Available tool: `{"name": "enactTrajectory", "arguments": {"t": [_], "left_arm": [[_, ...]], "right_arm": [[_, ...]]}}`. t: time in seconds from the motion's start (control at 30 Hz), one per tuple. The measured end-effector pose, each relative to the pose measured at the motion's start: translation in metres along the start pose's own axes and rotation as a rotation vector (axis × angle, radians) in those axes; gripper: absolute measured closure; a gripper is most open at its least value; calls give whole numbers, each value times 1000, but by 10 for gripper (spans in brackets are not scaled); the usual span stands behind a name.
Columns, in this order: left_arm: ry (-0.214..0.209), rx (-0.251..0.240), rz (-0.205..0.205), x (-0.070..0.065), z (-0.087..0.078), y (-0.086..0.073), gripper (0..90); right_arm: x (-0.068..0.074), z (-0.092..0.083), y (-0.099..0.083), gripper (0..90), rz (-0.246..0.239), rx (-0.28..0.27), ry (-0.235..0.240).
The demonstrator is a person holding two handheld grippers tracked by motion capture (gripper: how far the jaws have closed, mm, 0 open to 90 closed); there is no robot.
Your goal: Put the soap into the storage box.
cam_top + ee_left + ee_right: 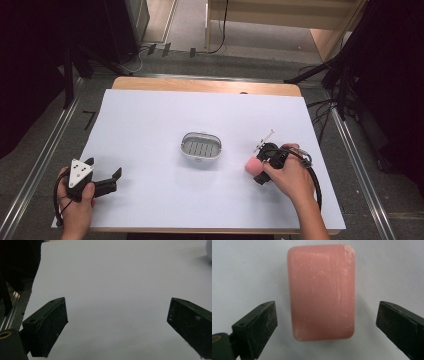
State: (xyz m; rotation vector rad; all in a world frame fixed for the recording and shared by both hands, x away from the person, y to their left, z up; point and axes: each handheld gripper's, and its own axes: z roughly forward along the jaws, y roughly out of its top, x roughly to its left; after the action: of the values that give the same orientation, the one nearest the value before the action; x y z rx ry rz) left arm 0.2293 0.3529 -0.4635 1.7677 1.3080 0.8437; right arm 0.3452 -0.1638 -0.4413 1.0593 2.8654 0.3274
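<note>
Pink soap bar (321, 291) is being seen lying flat on the white sheet (150, 130) that is covering the worktop (200, 85), toward the right part of the near half, well apart from the right edge. From the high view most of the bar (250, 164) is being hidden by the right tongs (258, 167) and the hand (285, 175) holding them; only a pink end is showing. In the right gripper view the bar's long axis is being seen running straight away from the right tongs (325, 322), near end sitting between the jaws, far end pointing away. Jaws are being held apart, a clear gap on each side, no contact with the bar. Bar surface is being seen scuffed with pale marks.

Left tongs (112, 180) are being held near the near-left corner of the worktop, jaws wide apart over bare sheet, nothing between them. The left gripper view is showing a blurred pale object cut off at its top right corner; it cannot be identified there.

A grey slotted oval dish (200, 146) is being seen near the worktop centre, well apart from the bar.
</note>
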Motion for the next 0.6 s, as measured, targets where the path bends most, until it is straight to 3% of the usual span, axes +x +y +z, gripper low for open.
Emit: {"name": "enactTrajectory", "arguments": {"t": [0.2,0.6], "left_arm": [[0,0,-1,0,0,0,36],[0,0,-2,0,0,0,36]], "right_arm": [[1,0,5,136,15,-13,-26],[3,4,13,264,8,-14,6]]}}
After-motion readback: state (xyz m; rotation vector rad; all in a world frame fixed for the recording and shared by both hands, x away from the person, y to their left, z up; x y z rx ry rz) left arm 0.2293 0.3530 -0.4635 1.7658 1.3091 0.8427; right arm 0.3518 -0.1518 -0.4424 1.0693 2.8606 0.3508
